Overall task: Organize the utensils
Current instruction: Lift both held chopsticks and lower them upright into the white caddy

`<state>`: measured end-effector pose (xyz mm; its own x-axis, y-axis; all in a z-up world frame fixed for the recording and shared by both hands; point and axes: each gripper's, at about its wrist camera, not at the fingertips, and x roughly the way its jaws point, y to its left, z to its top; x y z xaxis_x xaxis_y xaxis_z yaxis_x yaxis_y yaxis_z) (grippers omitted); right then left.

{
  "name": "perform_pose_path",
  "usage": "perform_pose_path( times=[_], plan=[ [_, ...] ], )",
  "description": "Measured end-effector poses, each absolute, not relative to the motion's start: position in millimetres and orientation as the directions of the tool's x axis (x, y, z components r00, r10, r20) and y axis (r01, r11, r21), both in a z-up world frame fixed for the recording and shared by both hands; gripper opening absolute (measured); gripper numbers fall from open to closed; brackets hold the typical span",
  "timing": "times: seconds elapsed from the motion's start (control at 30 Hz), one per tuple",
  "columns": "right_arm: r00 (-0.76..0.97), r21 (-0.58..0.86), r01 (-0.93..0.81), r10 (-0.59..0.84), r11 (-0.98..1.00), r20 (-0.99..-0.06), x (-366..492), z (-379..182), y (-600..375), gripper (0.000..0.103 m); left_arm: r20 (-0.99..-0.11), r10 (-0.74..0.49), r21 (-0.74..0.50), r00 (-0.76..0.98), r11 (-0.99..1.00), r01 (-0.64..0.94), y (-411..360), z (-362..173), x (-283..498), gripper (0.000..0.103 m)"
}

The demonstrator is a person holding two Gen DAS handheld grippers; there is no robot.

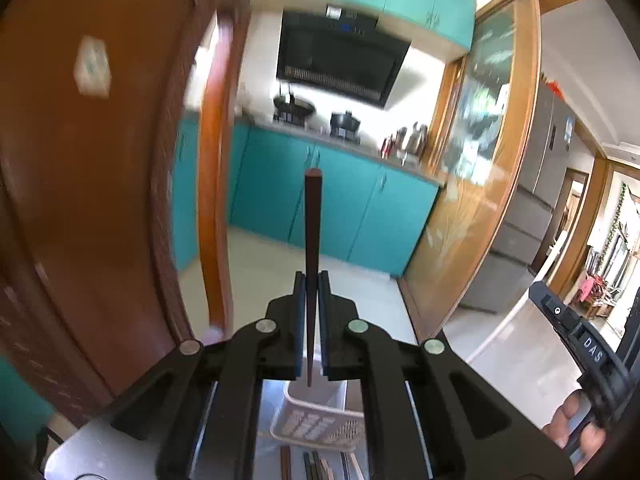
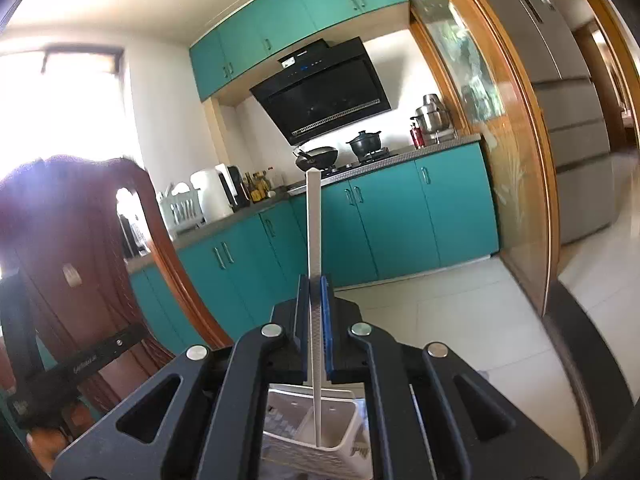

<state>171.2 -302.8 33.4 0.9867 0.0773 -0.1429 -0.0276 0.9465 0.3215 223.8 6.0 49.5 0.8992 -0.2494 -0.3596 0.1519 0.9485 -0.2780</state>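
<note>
A brown chopstick (image 1: 312, 264) is pinched by the left gripper (image 1: 312, 280), a white one (image 2: 314, 280) by the right gripper (image 2: 314, 284); lowering into the basket (image 2: 344, 436) at bottom centre is called for next.

Bright daylight, blown out to white at the window (image 2: 60, 92). Strong fisheye bending at the edges, dark corners. Motion blur over the left view, most on the door (image 1: 100, 160); right view sharper.
</note>
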Motion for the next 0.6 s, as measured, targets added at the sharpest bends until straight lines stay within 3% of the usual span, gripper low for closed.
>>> perform_pose_path(
  times=[0.27,0.6],
  plan=[
    [0.969,0.300,-0.019,0.091,0.954,-0.228,189.3,-0.8,-291.4,0.006,-0.473,-0.218,-0.218,0.854,0.968,0.127,-12.5,-2.5,247.7,0.007],
    [0.944,0.190,-0.082,0.137,0.978,-0.300,178.9,-38.8,-261.6,0.006,-0.495,-0.196,-0.187,0.847,0.975,0.117,-13.6,-27.7,240.8,0.007]
  ],
)
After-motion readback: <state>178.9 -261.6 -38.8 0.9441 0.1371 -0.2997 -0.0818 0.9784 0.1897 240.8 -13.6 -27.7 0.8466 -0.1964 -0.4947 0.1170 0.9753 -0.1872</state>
